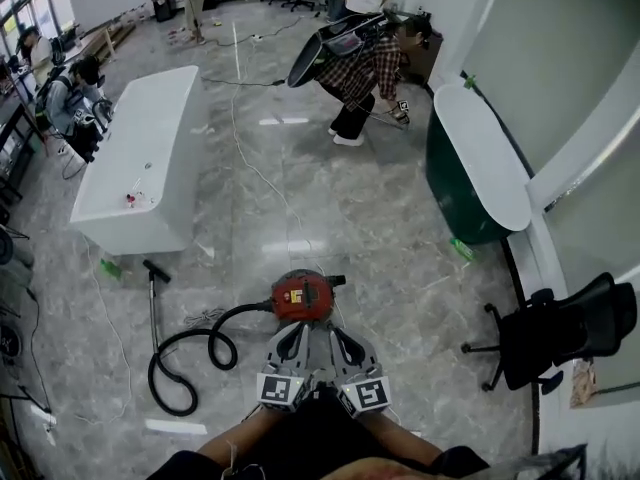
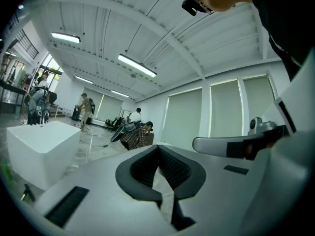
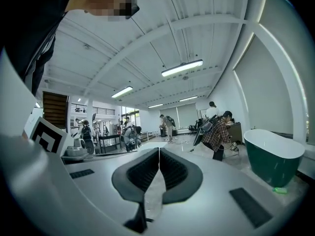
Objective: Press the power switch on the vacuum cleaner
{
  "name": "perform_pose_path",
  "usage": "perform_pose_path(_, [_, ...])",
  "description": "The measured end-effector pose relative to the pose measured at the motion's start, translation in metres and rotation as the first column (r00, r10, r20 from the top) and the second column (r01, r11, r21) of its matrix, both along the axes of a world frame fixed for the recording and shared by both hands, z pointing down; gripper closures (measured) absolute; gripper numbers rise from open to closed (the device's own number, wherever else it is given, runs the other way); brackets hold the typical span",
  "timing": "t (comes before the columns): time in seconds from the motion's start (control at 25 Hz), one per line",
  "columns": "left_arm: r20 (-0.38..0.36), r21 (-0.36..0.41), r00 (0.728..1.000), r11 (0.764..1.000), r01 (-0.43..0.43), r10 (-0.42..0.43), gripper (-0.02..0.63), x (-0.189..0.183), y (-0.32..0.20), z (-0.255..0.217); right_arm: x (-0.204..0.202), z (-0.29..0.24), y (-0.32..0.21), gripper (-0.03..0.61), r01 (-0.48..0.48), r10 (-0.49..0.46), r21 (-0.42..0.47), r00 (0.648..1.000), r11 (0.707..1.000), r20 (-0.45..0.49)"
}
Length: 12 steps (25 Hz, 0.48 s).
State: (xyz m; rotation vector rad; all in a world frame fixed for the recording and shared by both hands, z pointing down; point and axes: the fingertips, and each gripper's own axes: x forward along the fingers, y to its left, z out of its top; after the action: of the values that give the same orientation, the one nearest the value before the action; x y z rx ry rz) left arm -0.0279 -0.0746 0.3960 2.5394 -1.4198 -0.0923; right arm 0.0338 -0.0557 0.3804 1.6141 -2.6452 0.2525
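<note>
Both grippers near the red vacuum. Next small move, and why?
Probably ease the right gripper forward and down toward the top of the red vacuum cleaner. It and the left gripper sit side by side, jaws shut and empty, short of the vacuum on the floor; the switch itself can't be made out.

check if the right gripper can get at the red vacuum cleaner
Probably yes: the vacuum cleaner sits on the floor just ahead of the right gripper, with nothing between them. Its jaws are shut and empty. It aims level, so it would need tipping down.
</note>
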Motion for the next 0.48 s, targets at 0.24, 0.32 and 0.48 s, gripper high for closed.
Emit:
perform_pose_path(0.24, [-0.004,0.037,1.0,0.999,0.01,-0.01,0.595,-0.002,0.004,-0.032,-0.009,-0.026,-0.003,0.56,0.005,-0.004,0.052,1.0,0.999,-0.018])
perform_pose_path(0.32, [0.001,0.055,1.0,0.998,0.002,-0.002,0.595,-0.001,0.004,-0.033,-0.01,-0.031,-0.007,0.56,0.01,-0.008,0.063,1.0,0.998,-0.029])
perform_pose_path(0.48, [0.021,0.084,1.0,0.996,-0.007,0.005,0.595,-0.003,0.002,-0.032,-0.013,-0.04,-0.014,0.56,0.013,-0.01,0.088,0.999,0.996,-0.034])
